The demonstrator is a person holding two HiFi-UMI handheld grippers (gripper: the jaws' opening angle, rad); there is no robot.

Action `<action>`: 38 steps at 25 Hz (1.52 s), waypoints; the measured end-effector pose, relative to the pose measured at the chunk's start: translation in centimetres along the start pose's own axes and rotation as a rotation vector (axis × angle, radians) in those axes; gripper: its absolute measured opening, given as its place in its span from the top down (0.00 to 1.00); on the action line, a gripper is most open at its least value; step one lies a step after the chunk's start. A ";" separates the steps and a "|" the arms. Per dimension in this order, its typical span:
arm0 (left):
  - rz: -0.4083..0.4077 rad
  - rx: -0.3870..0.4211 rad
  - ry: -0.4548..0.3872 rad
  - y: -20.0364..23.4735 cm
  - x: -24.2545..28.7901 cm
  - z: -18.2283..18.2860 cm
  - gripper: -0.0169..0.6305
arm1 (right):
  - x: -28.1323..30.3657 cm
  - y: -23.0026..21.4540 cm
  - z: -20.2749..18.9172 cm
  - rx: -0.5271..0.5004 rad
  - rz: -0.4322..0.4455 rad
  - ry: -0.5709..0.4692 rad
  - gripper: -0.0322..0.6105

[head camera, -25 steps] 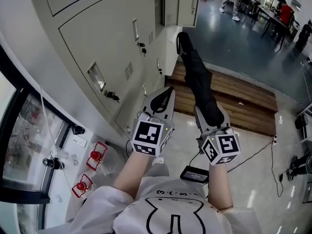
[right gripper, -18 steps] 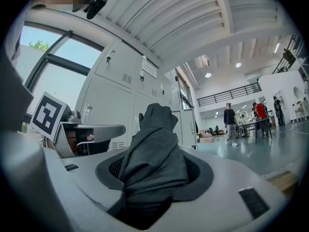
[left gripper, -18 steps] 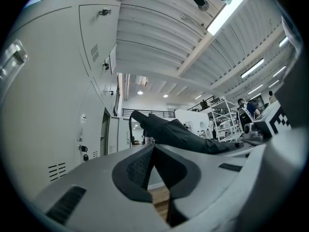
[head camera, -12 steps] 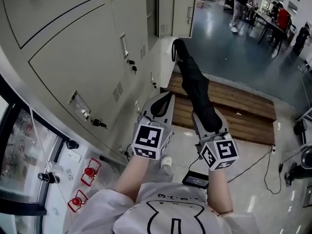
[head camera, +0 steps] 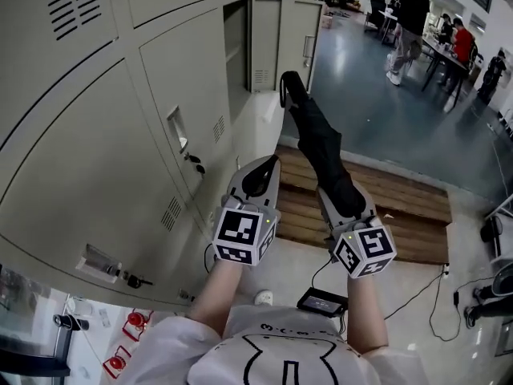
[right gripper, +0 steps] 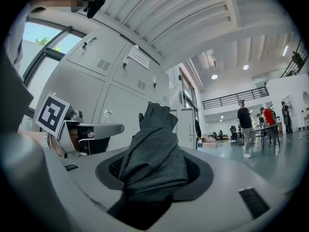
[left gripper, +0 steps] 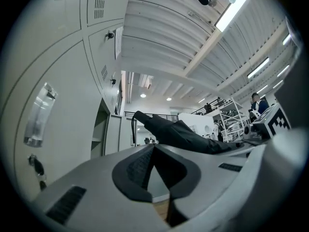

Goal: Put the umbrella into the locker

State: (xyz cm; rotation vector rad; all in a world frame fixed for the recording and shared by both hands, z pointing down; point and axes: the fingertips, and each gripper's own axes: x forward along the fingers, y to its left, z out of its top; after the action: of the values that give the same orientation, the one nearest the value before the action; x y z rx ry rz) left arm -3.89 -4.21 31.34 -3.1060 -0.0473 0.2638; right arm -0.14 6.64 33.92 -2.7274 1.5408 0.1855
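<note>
A folded black umbrella [head camera: 315, 139] sticks up and forward out of my right gripper [head camera: 343, 192], which is shut on its lower end. In the right gripper view the dark fabric [right gripper: 153, 158] fills the space between the pads. My left gripper [head camera: 271, 163] is beside it on the left, shut, with nothing in it; its pads meet at the tips [left gripper: 153, 147]. The umbrella [left gripper: 188, 136] crosses the left gripper view just beyond those tips. Ahead and to the left, a grey locker stands with its door [head camera: 282, 32] swung open and its compartment [head camera: 236, 48] dark inside.
A wall of closed grey lockers [head camera: 104, 135] runs along the left. A wooden platform [head camera: 401, 207] lies on the floor ahead. A black device [head camera: 322, 301] with a cable sits by the person's feet. People [head camera: 410, 22] and tables are far off on the right.
Both grippers have travelled forward along the row of lockers with the umbrella. The open locker is now much nearer. Neither gripper's jaws have changed.
</note>
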 end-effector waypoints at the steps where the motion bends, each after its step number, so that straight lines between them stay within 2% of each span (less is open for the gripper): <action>1: 0.002 0.000 -0.004 0.6 1.3 0.0 0.96 | 1.2 -0.8 -0.1 0.005 0.008 0.000 0.59; 8: -0.005 0.011 -0.007 4.2 8.7 -0.9 0.96 | 8.6 -5.5 -0.9 0.018 0.033 0.006 0.59; 20: 0.040 0.033 0.012 8.1 15.7 -2.7 0.96 | 18.2 -9.1 -1.4 0.011 0.153 0.009 0.59; 31: 0.201 0.073 0.019 12.9 23.9 -3.8 0.96 | 28.3 -13.9 -2.7 0.000 0.338 0.000 0.59; 38: 0.376 0.093 0.030 16.4 27.0 -3.9 0.96 | 34.8 -15.6 -2.1 -0.051 0.528 -0.001 0.59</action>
State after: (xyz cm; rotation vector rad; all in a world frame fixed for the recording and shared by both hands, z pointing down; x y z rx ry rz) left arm 23.81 -19.81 30.16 -3.0022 0.5369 0.2178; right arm 31.21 -15.08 31.50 -2.2841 2.2470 0.2257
